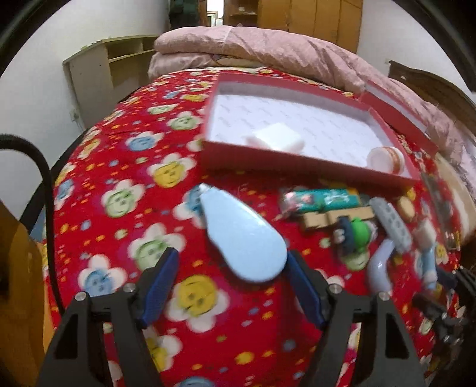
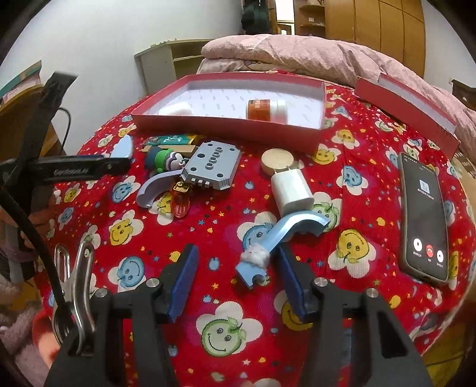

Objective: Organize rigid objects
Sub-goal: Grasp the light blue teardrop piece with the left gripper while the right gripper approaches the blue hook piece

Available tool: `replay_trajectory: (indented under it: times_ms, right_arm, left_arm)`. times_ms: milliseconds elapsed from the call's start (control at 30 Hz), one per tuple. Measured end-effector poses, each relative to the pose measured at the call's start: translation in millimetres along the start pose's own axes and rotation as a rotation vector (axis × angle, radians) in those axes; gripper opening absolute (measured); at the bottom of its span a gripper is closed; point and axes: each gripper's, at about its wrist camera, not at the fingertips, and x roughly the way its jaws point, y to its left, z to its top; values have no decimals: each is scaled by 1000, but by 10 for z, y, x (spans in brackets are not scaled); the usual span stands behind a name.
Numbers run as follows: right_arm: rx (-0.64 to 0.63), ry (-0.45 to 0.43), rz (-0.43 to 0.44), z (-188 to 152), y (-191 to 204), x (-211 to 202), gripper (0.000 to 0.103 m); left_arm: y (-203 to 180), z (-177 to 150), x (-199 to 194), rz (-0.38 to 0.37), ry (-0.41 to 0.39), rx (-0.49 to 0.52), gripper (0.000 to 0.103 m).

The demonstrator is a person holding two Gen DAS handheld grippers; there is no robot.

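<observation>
My left tool (image 1: 232, 268) stands open, its right pad touching the pale blue teardrop piece (image 1: 244, 235) at 12 o'clock. My right tool (image 2: 238, 268) is open too; the blue curved bracket (image 2: 285, 235) lies against its right pad. The red box (image 2: 232, 131) sits beyond on the bed, at 12 o'clock.

A bed (image 2: 238, 342) under a red flower-print cover is seen throughout. A pink quilt (image 1: 267, 47) is folded at 12 o'clock. White walls (image 1: 44, 59) are seen behind it, a low shelf (image 1: 98, 74) at 10 o'clock, wooden cupboards (image 2: 372, 20) at 1 o'clock.
</observation>
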Motion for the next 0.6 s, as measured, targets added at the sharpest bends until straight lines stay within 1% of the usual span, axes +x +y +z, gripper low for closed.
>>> replay_trajectory:
  times_ms: [67, 167, 300, 400, 433, 500, 533, 567, 600]
  right_arm:
    - [3, -1, 3, 0, -6, -2, 56]
    - [10, -1, 8, 3, -12, -5, 56]
    - [22, 1, 16, 7, -16, -8, 56]
    - [35, 3, 24, -3, -8, -19, 56]
    - [39, 4, 26, -10, -5, -24, 56]
    - [49, 6, 28, -26, -5, -38, 56]
    - [52, 6, 29, -36, -4, -47, 56]
    - [54, 7, 29, -47, -7, -55, 56]
    - [56, 7, 30, -53, -9, -58, 56]
  left_arm:
    - [74, -16, -16, 13, 5, -19, 78]
    - [142, -41, -42, 8, 11, -29, 78]
    - [104, 1, -72, -11, -2, -28, 78]
    - [28, 99, 20, -27, 5, -46, 78]
    - [9, 121, 70, -14, 15, -49, 78]
    - [-46, 124, 85, 31, -5, -31, 72]
    - [-69, 104, 75, 40, -15, -14, 63]
    - [-68, 86, 62, 31, -22, -7, 52]
    - [-67, 72, 45, 25, -23, -1, 50]
